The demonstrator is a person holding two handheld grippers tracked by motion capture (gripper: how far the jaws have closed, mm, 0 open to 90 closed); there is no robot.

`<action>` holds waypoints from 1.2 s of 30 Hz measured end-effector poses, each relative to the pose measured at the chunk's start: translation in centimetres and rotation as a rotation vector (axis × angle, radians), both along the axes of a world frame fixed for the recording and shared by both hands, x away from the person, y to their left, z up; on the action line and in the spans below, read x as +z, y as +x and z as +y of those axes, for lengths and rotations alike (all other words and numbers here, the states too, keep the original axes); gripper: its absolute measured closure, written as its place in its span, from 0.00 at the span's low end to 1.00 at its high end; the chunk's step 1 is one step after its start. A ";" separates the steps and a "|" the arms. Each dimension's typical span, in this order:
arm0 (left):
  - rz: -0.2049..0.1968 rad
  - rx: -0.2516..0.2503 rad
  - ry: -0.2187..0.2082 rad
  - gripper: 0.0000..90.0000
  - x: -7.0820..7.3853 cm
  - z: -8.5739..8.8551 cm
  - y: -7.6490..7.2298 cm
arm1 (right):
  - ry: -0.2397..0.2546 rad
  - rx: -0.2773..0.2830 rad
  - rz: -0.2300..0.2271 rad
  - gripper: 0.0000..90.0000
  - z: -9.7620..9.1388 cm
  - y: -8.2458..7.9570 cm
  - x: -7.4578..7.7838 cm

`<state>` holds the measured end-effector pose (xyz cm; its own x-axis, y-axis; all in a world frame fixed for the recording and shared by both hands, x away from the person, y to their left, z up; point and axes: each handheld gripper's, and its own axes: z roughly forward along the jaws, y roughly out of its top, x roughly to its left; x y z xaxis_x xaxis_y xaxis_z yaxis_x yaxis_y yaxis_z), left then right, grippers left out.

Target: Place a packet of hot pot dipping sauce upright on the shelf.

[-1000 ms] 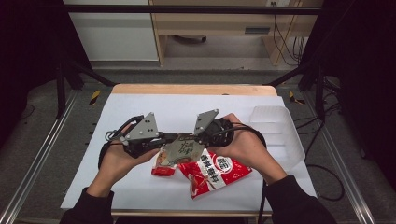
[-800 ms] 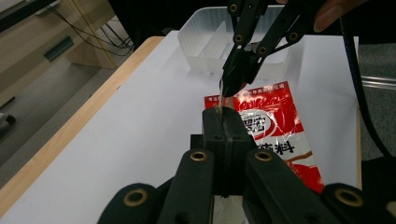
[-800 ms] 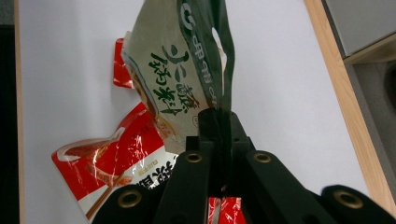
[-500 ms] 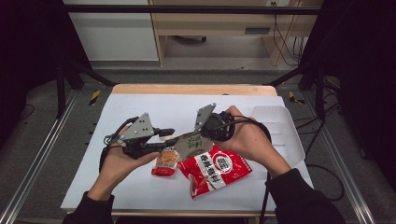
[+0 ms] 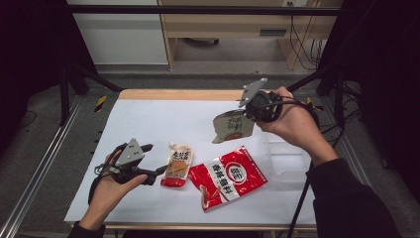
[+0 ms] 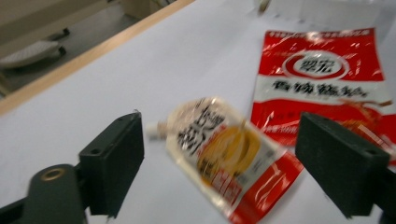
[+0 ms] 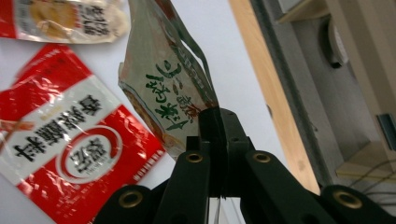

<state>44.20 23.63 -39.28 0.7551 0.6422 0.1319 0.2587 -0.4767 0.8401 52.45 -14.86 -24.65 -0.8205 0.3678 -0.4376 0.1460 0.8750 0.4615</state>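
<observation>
High view: right gripper (image 5: pixel 247 118) lifted grey pouch (image 5: pixel 233 126) away; left gripper (image 5: pixel 161 171) just opened.

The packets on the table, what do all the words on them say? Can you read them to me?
Red packet: big white Chinese characters and a round logo; the strokes are too blurred to read surely.
Spout pouch between the open left tongs: dark Chinese writing, blurred, unreadable.
Silvery pouch pinched in the right tongs: green brush-style Chinese characters, not surely readable.
No numbers or English words are readable.
</observation>
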 end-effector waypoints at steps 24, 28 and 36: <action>0.044 0.246 0.029 0.08 -5.0 5.7 -1.3 | 0.055 -0.260 -0.062 1.00 -13.0 5.1 -0.9; 0.050 0.273 0.023 0.08 -5.0 6.3 -1.3 | 0.070 -0.270 -0.070 1.00 -14.3 5.5 -1.3; 0.060 0.300 0.015 0.08 -5.2 7.0 -1.1 | 0.088 -0.290 -0.061 1.00 -16.0 6.2 -3.1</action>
